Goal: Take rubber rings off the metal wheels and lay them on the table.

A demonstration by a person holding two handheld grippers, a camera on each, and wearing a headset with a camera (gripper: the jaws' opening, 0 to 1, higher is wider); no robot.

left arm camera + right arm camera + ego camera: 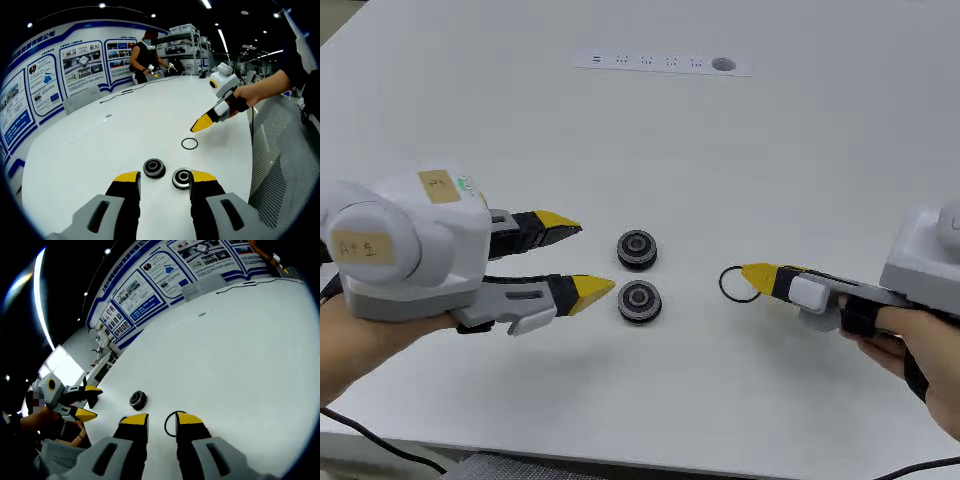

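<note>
Two metal wheels with dark rims lie side by side mid-table, the far wheel point(637, 250) point(154, 168) and the near wheel point(639, 301) point(181, 178). My left gripper point(578, 258) point(165, 176) stands open just left of them, nothing between its jaws, one yellow tip close to the near wheel. A thin black rubber ring point(732, 284) point(189, 143) point(169, 424) lies flat on the white table point(720, 160). My right gripper point(760, 277) point(162, 420) hovers at the ring's right edge, its jaws a little apart and empty. One wheel point(138, 399) shows beyond it.
A socket strip point(665, 62) is set flush into the table at the far side. A cable point(120, 95) lies far across the table, where a person point(145, 50) stands. The table's near edge runs just below my hands.
</note>
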